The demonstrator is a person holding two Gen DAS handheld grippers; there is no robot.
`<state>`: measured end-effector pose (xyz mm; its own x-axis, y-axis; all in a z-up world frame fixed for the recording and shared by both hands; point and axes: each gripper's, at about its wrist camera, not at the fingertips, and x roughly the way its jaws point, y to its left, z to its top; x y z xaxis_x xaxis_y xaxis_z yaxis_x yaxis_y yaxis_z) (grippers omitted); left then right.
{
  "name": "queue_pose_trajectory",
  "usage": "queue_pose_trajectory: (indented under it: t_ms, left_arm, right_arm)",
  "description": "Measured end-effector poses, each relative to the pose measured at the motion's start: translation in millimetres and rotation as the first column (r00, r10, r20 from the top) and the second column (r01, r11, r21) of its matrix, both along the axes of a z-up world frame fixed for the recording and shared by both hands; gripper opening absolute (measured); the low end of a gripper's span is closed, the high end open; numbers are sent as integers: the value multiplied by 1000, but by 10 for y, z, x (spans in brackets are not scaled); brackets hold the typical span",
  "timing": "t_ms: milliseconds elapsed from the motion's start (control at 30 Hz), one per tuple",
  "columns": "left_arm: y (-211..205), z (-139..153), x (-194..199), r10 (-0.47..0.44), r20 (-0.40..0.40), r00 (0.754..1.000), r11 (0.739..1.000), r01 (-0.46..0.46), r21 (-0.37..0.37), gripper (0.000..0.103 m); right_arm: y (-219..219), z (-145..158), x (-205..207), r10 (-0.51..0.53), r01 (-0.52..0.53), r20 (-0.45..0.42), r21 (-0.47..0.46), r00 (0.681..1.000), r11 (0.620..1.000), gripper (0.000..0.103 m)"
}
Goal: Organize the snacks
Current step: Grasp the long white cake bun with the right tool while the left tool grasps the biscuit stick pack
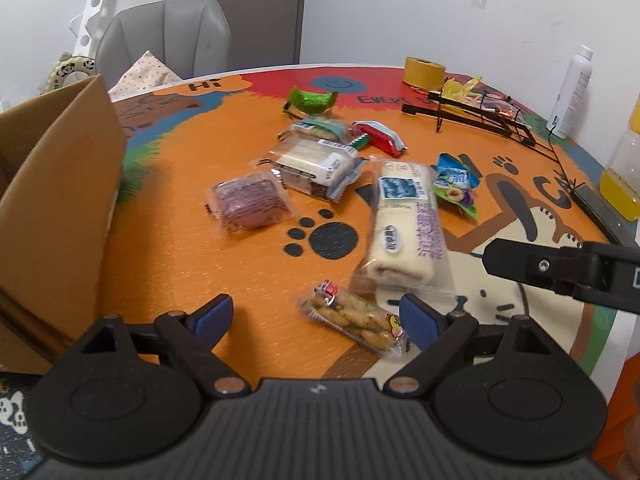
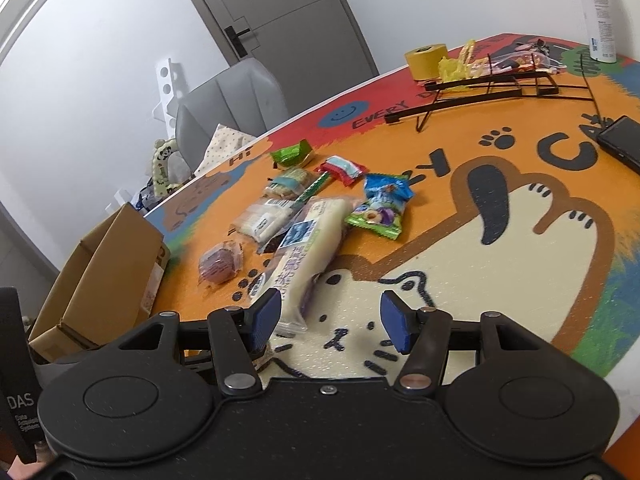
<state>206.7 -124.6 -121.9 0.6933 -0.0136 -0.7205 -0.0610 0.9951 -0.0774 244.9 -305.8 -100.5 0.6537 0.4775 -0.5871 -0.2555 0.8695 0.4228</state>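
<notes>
Orange and busy with cartoon cats and paw prints, the table cover (image 1: 256, 280) fills both of my views under a plain white wall. My left gripper (image 1: 316, 316) sits at the bottom of its frame with the blue pads spread wide and nothing pinched; a small clear packet of biscuits (image 1: 354, 320) lies on the table between them, closer to the right pad, though I cannot tell whether that pad touches it. My right gripper (image 2: 328, 322) is released too, its pads parted over the cream cat drawing, and the near end of the long white roll cake (image 2: 304, 256) lies just beside its left pad.

Moving outward in the left view, a purple cake in clear wrap (image 1: 250, 200) and a white sandwich bar (image 1: 316, 166) lie in the centre, with a blue and green candy bag (image 1: 458, 186) to the right of the roll. Farther up are a red packet (image 1: 380, 136) and a green packet (image 1: 312, 102). At the left edge stands an open cardboard box (image 1: 60, 200). Upper right holds a black wire rack (image 1: 480, 114), a yellow tape roll (image 1: 424, 72) and a white spray can (image 1: 572, 88).
</notes>
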Motion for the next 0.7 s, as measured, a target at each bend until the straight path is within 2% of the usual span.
queue_pose_trajectory:
  t_ms: [233, 400, 467, 533, 633, 700]
  left_arm:
    - [118, 14, -93, -1, -4, 1000, 1000, 1, 13, 89]
    - [255, 10, -101, 20, 6, 1000, 1000, -20, -24, 85]
    - [278, 15, -107, 17, 16, 1000, 999, -17, -29, 75]
    - [319, 16, -96, 12, 12, 1000, 998, -11, -56, 58]
    - [356, 28, -102, 1, 19, 1000, 997, 0, -75, 44]
    - [377, 29, -110, -7, 21, 1000, 996, 9, -89, 37]
  right_arm:
    - [181, -21, 13, 29, -29, -2, 3, 1000, 1000, 57]
    - [309, -26, 58, 37, -37, 5, -12, 999, 999, 56]
    - [346, -46, 99, 34, -34, 1, -19, 999, 999, 48]
    - [380, -77, 140, 36, -36, -13, -20, 999, 999, 42]
    - [422, -114, 179, 39, -40, -24, -19, 999, 999, 38]
    - [445, -122, 184, 44, -44, -24, -19, 999, 999, 31]
